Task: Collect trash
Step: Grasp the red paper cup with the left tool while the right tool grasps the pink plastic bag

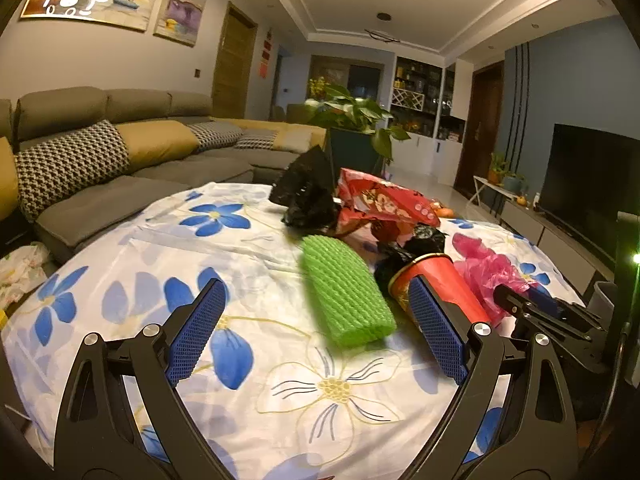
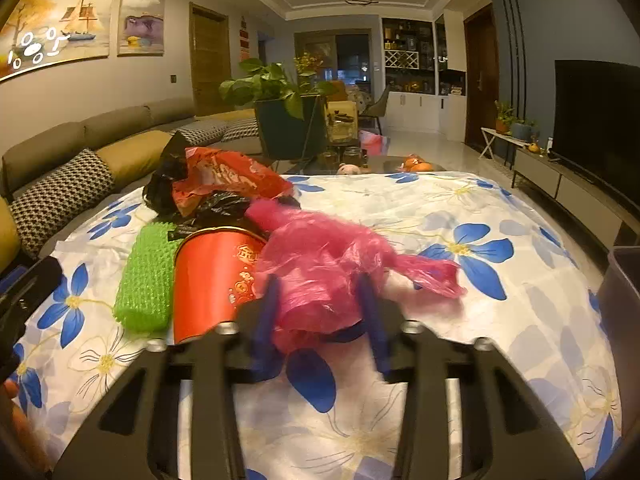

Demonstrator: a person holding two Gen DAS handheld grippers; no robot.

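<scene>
Trash lies on a flowered tablecloth: a green foam net sleeve, a red paper cup on its side, black plastic bags, a red printed bag and a pink plastic bag. My left gripper is open and empty, its fingers either side of the green sleeve's near end, above the cloth. My right gripper has its fingers around the pink plastic bag, closing on it; the red cup and green sleeve lie to its left.
A grey bin stands at the table's right edge. A sofa runs along the left, a potted plant stands beyond the table, and a TV on a low cabinet is at the right.
</scene>
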